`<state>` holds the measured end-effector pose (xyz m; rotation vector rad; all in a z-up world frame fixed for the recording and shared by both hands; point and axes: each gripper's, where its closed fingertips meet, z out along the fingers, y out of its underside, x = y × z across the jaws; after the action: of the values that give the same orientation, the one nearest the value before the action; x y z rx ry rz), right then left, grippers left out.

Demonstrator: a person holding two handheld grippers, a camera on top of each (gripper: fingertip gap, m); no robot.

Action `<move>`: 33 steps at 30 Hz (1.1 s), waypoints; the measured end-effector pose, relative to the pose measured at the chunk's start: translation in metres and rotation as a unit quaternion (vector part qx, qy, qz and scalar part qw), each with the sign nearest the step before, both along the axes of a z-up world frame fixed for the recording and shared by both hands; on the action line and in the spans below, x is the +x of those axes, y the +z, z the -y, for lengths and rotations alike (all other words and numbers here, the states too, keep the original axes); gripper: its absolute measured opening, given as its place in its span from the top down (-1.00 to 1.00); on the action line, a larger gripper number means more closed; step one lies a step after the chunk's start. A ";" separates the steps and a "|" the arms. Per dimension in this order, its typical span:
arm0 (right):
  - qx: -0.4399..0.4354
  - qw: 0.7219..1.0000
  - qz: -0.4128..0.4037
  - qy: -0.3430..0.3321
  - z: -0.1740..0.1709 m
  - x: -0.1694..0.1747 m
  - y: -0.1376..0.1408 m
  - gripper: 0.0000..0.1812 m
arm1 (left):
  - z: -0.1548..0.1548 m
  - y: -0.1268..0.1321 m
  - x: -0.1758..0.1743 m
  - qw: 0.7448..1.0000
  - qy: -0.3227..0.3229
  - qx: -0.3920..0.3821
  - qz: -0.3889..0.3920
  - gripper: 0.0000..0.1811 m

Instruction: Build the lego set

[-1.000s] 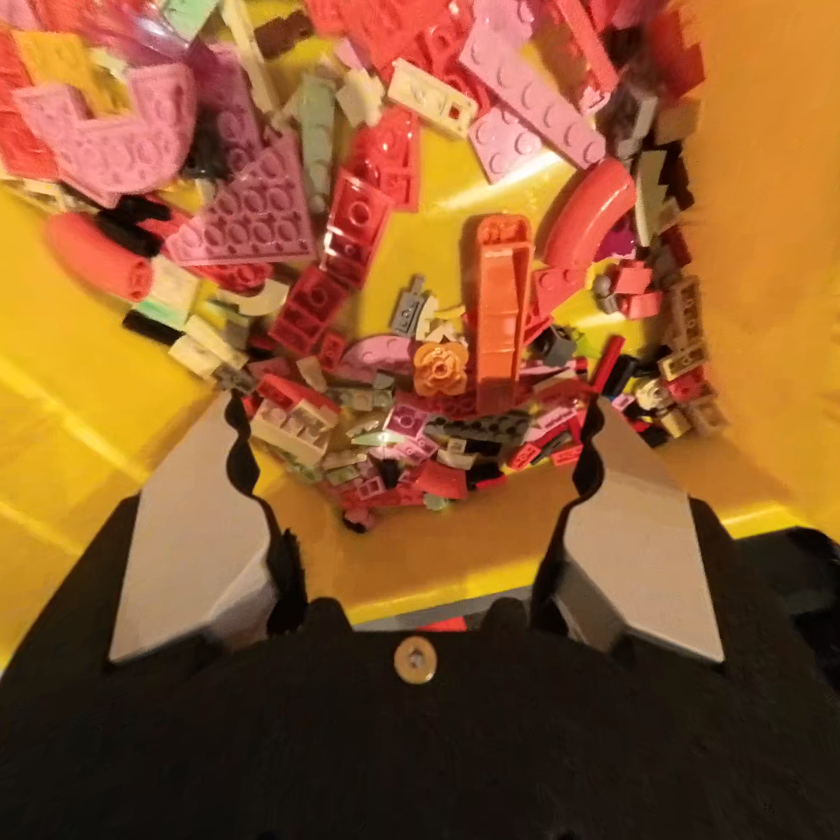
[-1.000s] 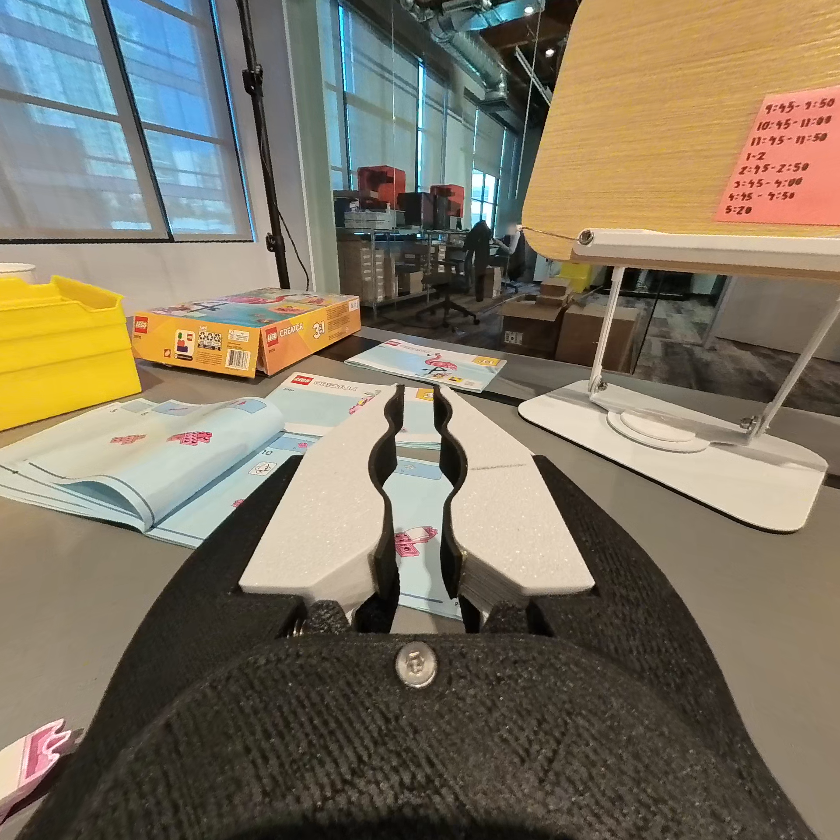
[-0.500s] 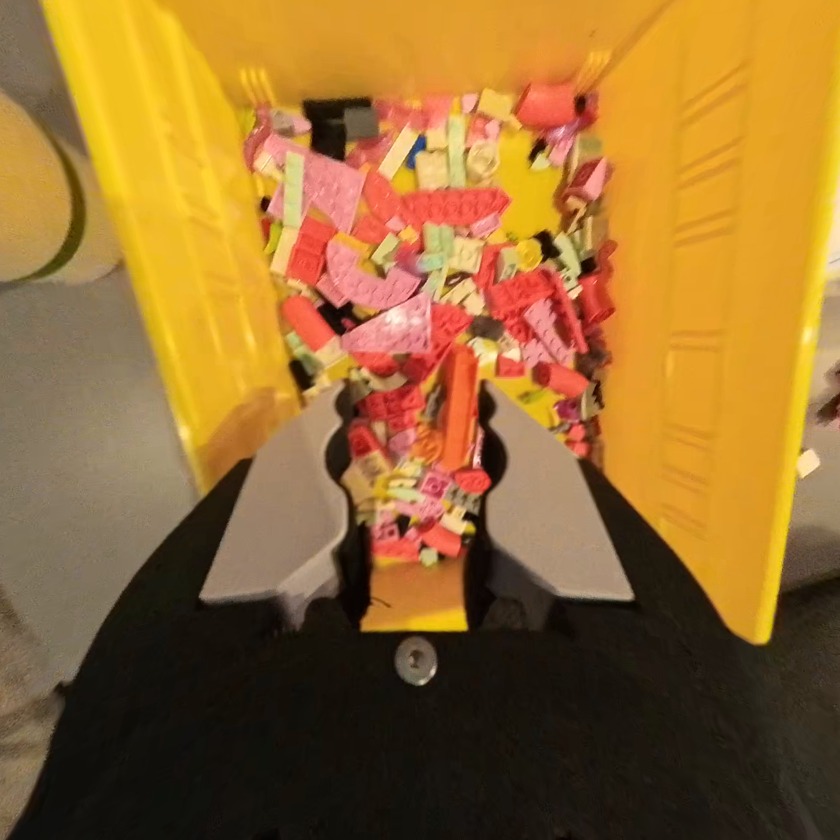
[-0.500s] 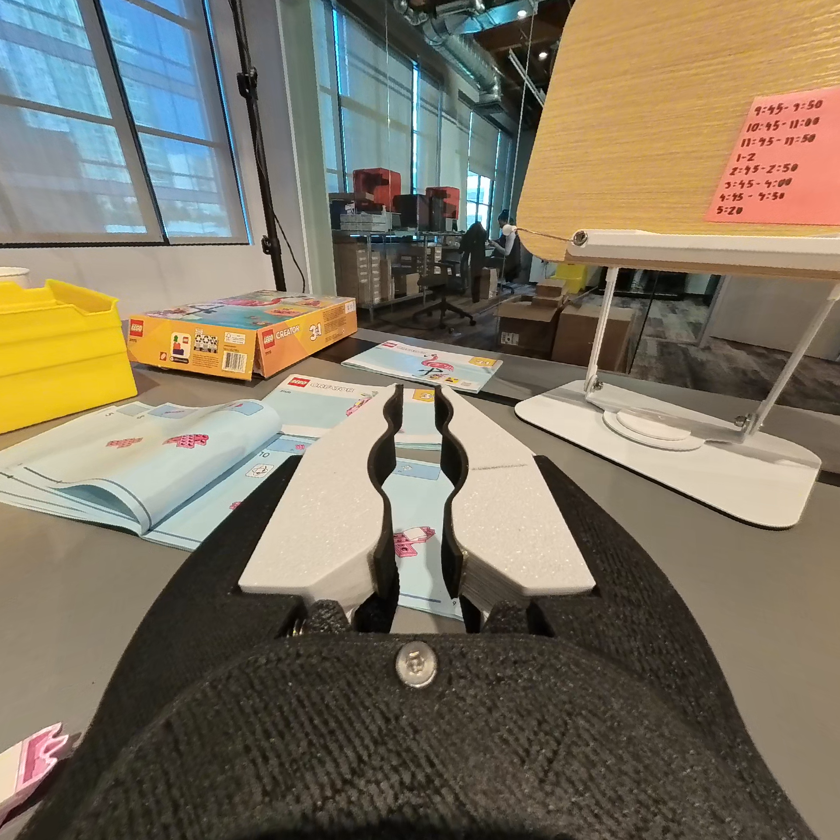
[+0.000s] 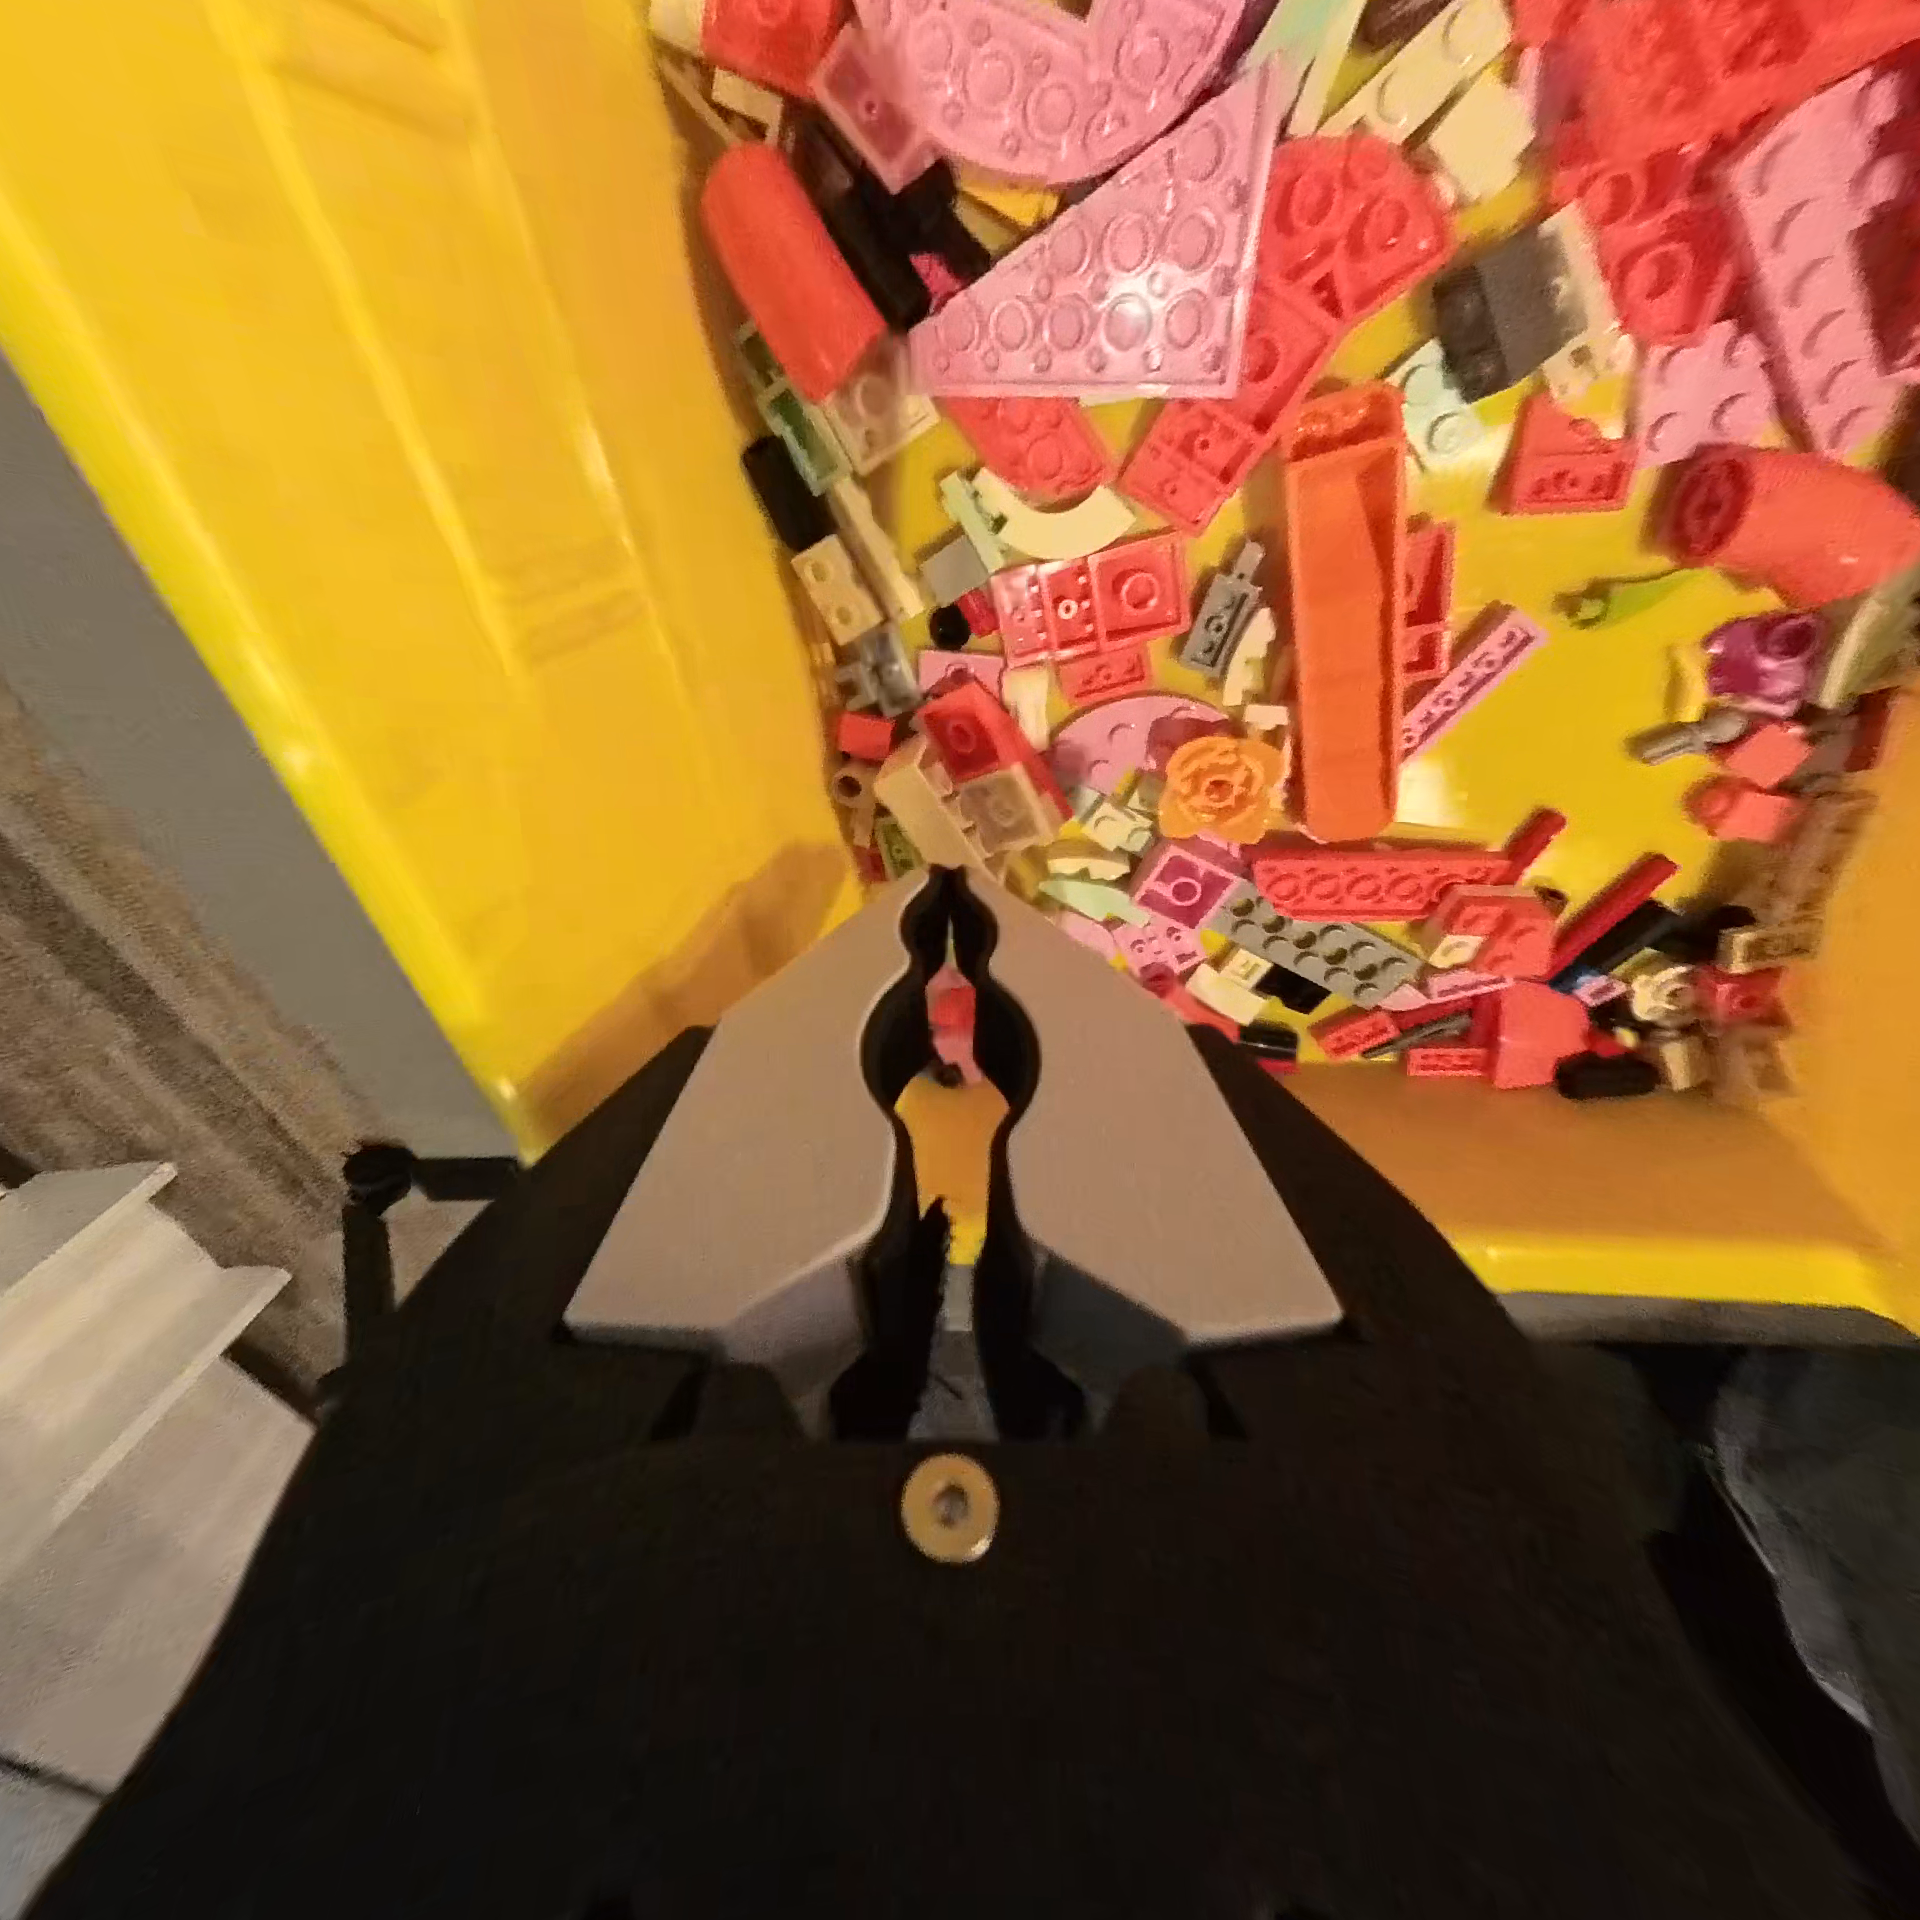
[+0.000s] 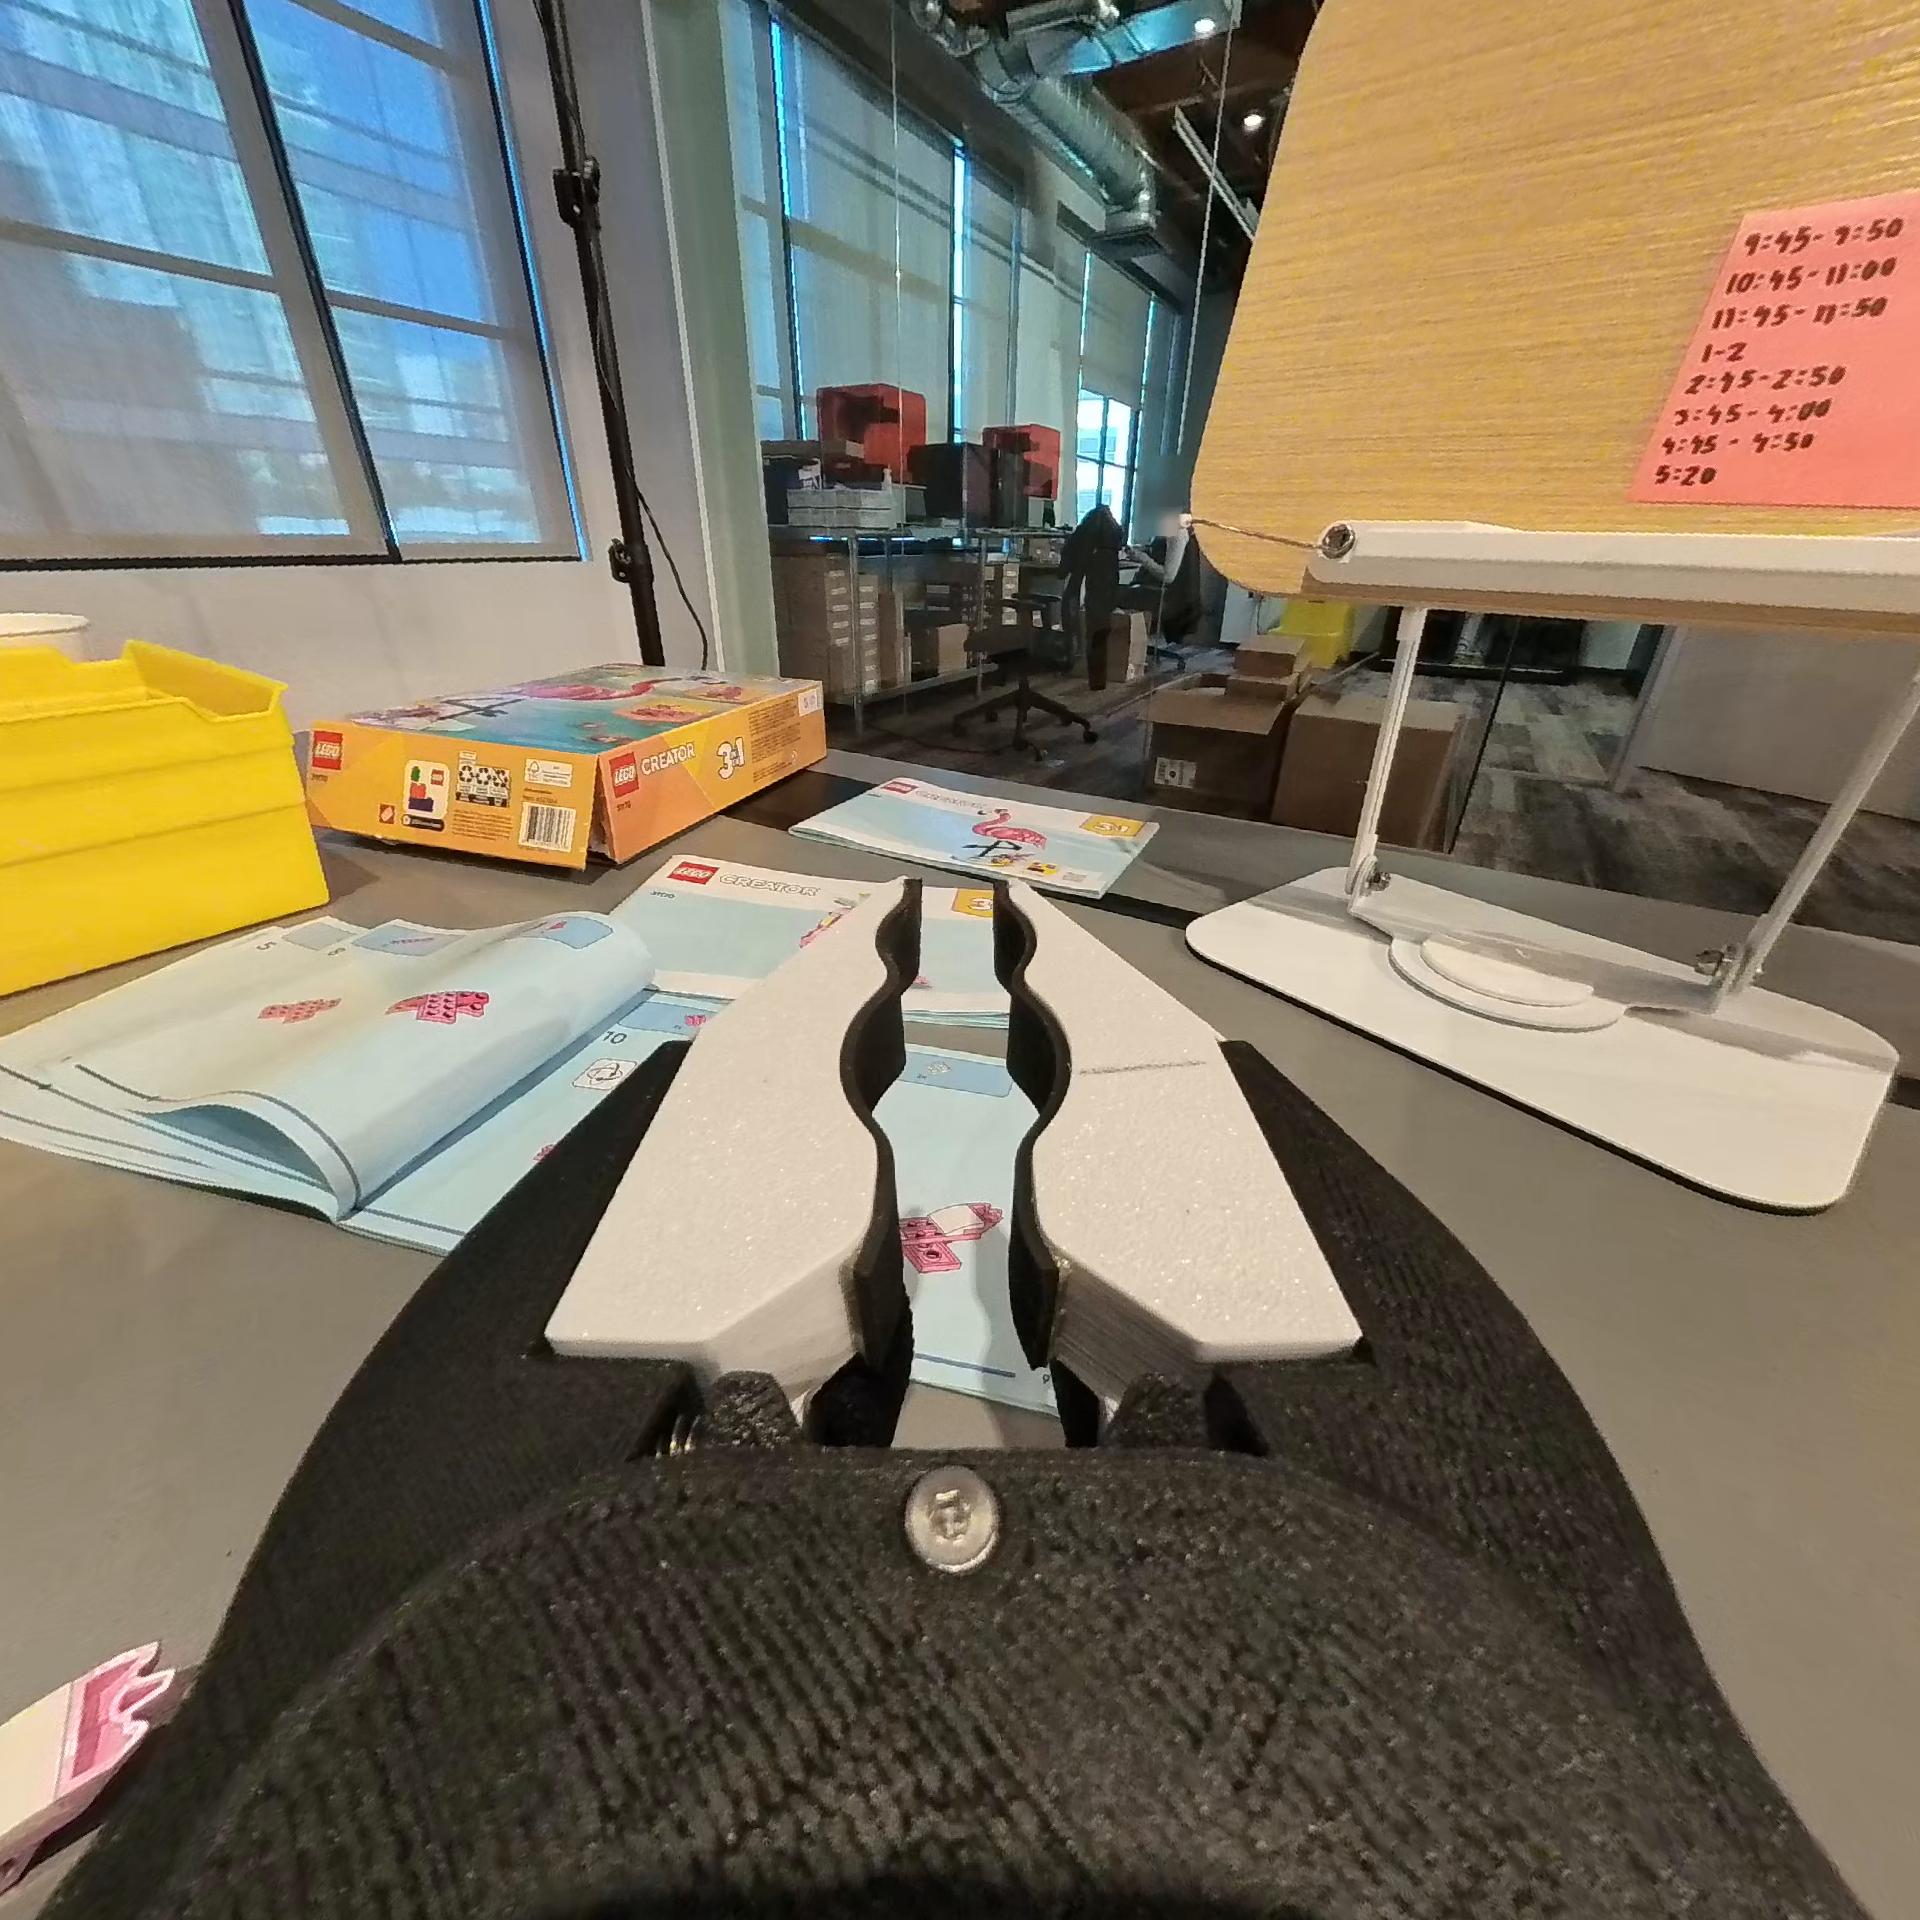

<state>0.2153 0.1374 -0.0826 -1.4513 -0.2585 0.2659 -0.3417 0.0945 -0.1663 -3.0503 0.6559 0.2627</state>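
Presently: two grippers, one yellow bin of loose lego pieces.
Left gripper: tips pinched together, empty, at pile's near edge. Right gripper: narrow gap, empty, over open instruction booklet on grey table; set box behind.

Loose bricks lie in the bin. On the table, bin far left, box right of it. Open booklet lies nearer, stand right.
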 end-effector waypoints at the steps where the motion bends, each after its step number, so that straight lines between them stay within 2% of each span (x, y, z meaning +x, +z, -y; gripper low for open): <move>1: 0.000 1.000 0.000 0.000 0.000 0.000 0.000 0.87 | -0.001 -0.002 -0.004 1.000 0.000 -0.001 -0.016 1.00; 4: -0.001 1.000 0.000 0.001 0.000 0.000 0.000 0.87 | 0.001 -0.008 -0.017 0.998 0.008 -0.012 -0.062 1.00; 6: -0.001 1.000 -0.001 0.002 0.000 0.000 0.000 0.87 | 0.004 -0.013 -0.014 0.998 0.008 -0.026 -0.054 1.00; 9: -0.002 1.000 -0.002 0.003 0.000 0.000 0.000 0.87 | 0.000 -0.017 0.005 1.000 -0.002 -0.021 0.007 1.00; 12: -0.002 1.000 -0.003 0.004 0.000 0.000 0.000 0.87 | -0.012 -0.007 0.045 0.989 -0.009 0.014 0.145 1.00; 13: -0.002 1.000 -0.003 0.004 0.000 0.000 0.000 0.87 | -0.020 -0.001 0.050 0.985 -0.006 0.036 0.168 1.00; 16: -0.002 1.000 -0.004 0.004 0.000 0.000 0.000 0.87 | -0.034 0.015 0.042 0.983 -0.004 0.088 0.164 1.00; 19: -0.002 1.000 -0.005 0.005 0.000 0.000 0.000 0.87 | -0.019 0.018 0.048 0.982 -0.045 0.064 0.175 1.00; 20: -0.003 1.000 -0.005 0.005 0.000 0.000 0.000 0.87 | -0.014 0.018 0.053 0.980 -0.068 0.061 0.178 0.91; 23: -0.004 1.000 -0.006 0.007 0.000 0.000 0.000 0.87 | -0.005 0.020 0.056 0.974 -0.140 0.088 0.155 0.87; 26: -0.004 1.000 -0.007 0.008 0.000 -0.001 -0.001 0.87 | 0.005 0.022 0.056 0.970 -0.159 0.095 0.155 0.86; 30: -0.004 1.000 -0.007 0.009 0.000 -0.001 -0.001 0.87 | 0.014 0.032 0.058 0.964 -0.148 0.113 0.190 0.62; 33: -0.004 1.000 -0.008 0.009 0.000 -0.001 -0.001 0.87 | -0.006 0.055 0.034 0.957 -0.097 0.226 0.152 0.26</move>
<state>0.2143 0.1378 -0.0833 -1.4547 -0.2579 0.2928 -0.3076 0.1008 -0.1115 -2.4944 0.7445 -0.0569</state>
